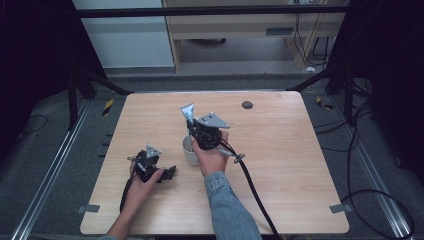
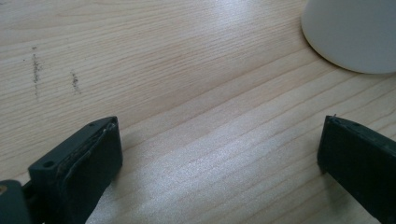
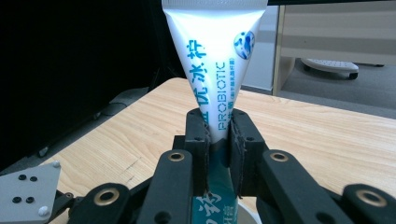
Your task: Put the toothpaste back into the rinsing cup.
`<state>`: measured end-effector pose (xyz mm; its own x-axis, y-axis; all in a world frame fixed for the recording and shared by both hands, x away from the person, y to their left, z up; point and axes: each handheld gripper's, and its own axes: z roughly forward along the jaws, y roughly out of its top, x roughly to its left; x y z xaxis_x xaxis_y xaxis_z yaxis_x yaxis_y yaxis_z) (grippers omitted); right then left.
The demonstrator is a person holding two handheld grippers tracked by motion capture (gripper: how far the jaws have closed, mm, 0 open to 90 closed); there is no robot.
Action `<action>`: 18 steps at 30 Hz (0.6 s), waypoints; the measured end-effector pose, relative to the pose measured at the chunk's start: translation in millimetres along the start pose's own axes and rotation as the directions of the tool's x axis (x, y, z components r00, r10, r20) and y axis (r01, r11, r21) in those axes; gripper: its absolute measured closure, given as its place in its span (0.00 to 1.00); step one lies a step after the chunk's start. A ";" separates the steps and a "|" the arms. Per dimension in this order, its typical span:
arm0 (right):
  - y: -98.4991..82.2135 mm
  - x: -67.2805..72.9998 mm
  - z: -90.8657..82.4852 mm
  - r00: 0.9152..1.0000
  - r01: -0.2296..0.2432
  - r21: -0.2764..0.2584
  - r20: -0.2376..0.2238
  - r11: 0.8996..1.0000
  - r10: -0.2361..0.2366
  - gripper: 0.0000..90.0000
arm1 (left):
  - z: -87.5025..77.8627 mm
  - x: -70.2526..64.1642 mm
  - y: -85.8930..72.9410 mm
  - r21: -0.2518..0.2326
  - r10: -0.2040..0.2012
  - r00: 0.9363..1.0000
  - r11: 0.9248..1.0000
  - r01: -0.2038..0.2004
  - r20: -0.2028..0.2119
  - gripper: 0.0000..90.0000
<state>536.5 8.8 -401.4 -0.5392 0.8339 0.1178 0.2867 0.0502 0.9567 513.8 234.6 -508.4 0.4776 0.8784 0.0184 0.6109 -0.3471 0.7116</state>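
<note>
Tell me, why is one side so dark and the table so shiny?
In the right gripper view, an unlit room behind the white tube leaves the left side black. In the left gripper view, lamp glare makes a pale sheen on the table, and the cup looks soft. The high view has dark edges.

The left claw [image 2: 219, 163] is seen from just above the tabletop [image 2: 177, 70], its two black jaws rising from the bottom corners of the left gripper view and standing wide apart, with nothing but bare light wood grain between them. The jaw at the left is shown with a worn pad edge and a small screw hole in its top face, while the jaw at the right is cut off by the frame edge. A rounded off-white cup [image 2: 355, 32] is seen in the upper right corner, resting on the tabletop well apart from the jaws, and a few faint dark scuff marks [image 2: 36, 70] are seen on the wood at the upper left.
</note>
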 end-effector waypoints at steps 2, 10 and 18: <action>-1.3 0.2 0.5 1.000 -0.002 0.000 0.000 1.000 0.002 0.88 | 0.1 0.0 0.1 0.000 0.000 1.000 1.000 0.000 0.000 0.00; -7.8 -0.6 1.3 1.000 -0.008 0.008 0.001 1.000 0.008 0.88 | 0.1 0.0 0.1 0.000 -0.001 1.000 1.000 0.001 0.000 0.00; -11.8 -1.7 2.5 1.000 -0.015 0.019 0.001 1.000 0.015 0.88 | 0.1 0.0 0.1 -0.001 -0.001 1.000 1.000 0.001 0.000 0.00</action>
<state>535.9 8.1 -413.6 -0.5343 0.8349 0.1322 0.3096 0.0477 0.9497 513.9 234.5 -508.4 0.4769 0.8788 0.0181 0.6109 -0.3462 0.7119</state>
